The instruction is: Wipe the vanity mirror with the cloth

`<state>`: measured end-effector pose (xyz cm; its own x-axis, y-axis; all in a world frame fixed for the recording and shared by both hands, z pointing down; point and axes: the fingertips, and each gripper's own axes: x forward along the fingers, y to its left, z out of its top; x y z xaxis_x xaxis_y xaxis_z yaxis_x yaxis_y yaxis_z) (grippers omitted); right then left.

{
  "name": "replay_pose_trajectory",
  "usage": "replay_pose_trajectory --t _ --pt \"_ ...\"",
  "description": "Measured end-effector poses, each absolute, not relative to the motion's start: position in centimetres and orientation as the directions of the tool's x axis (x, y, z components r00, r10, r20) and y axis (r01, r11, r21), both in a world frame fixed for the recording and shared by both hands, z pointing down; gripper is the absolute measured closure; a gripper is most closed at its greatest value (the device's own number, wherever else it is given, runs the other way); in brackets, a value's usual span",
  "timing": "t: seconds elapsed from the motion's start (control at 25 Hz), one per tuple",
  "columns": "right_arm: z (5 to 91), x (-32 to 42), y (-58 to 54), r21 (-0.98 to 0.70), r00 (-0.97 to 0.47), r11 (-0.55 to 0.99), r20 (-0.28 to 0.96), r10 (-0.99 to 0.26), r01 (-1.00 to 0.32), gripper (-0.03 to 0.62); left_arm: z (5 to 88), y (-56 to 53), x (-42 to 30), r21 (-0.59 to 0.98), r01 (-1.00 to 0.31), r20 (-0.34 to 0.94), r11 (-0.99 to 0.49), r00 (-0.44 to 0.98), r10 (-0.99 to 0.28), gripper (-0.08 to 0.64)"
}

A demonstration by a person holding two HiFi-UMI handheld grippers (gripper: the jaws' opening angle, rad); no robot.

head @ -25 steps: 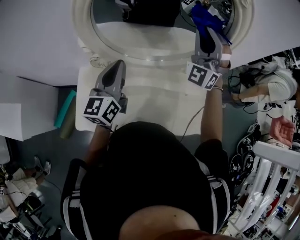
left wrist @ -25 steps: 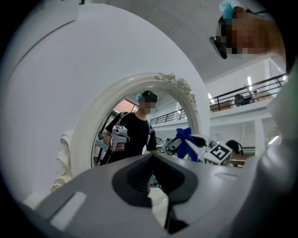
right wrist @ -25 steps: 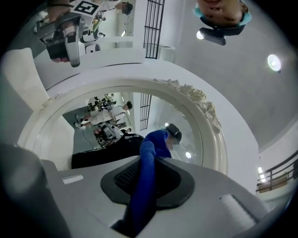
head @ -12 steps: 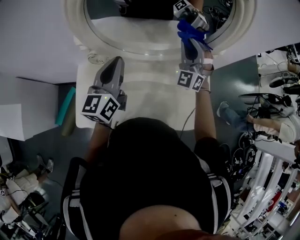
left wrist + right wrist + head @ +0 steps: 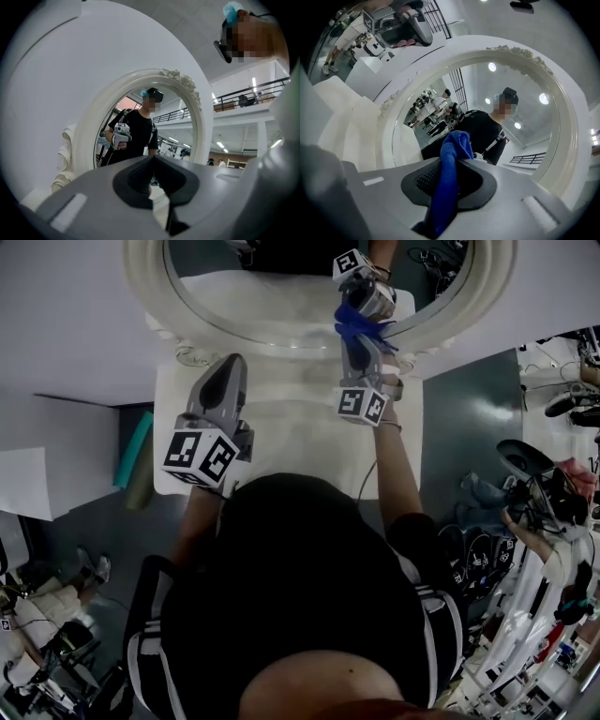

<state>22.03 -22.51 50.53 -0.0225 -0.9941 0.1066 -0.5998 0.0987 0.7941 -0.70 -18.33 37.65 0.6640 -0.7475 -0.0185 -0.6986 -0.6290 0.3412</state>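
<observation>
**Cloth in your right hand-held gripper, up at the mirror glass**

On the left, your left hand-held gripper (image 5: 229, 371) is over the near left part of the white table (image 5: 300, 442). It points toward the vanity mirror (image 5: 150, 282) and stops short of the frame. In the left gripper view, this hand-held gripper (image 5: 151, 161) has its jaws closed together with nothing between them. The oval mirror (image 5: 82, 136) stands upright ahead of it in a white ornate frame.

The mirror stands at the far edge of the table, against the wall.

On the right, your right hand-held gripper (image 5: 355, 334) reaches to the lower right part of the glass. Its jaws are clamped on the blue cloth (image 5: 360, 319). In the right gripper view, the cloth (image 5: 451, 154) runs up through the pads of this hand-held gripper (image 5: 450, 166) and bunches out past the tips. From the head view, the bunched end meets its own reflection on the glass, just inside the frame's right curve (image 5: 569, 140).
</observation>
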Motion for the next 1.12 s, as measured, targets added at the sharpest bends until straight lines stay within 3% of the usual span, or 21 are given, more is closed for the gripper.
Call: replay_pose_trajectory --t 0.76,0.92,1.12 --pt "61.2 15.8 -24.3 0.666 -0.119 0.387 0.412 -0.904 -0.638 0.523 39.0 -19.2 -2.7 0.352 -0.724 0.004 -0.594 0.635 -0.772 0.548" --pt "60.6 13.4 -23.8 0.527 -0.220 0.419 0.399 -0.890 -0.740 0.523 39.1 -19.0 -3.0 0.371 -0.724 -0.006 -0.582 0.624 -0.781 0.548" --pt "57.0 10.5 -22.1 0.381 -0.316 0.415 0.297 -0.901 -0.826 0.523 39.4 -19.0 -3.1 0.371 -0.727 0.001 -0.578 0.623 -0.783 0.548"
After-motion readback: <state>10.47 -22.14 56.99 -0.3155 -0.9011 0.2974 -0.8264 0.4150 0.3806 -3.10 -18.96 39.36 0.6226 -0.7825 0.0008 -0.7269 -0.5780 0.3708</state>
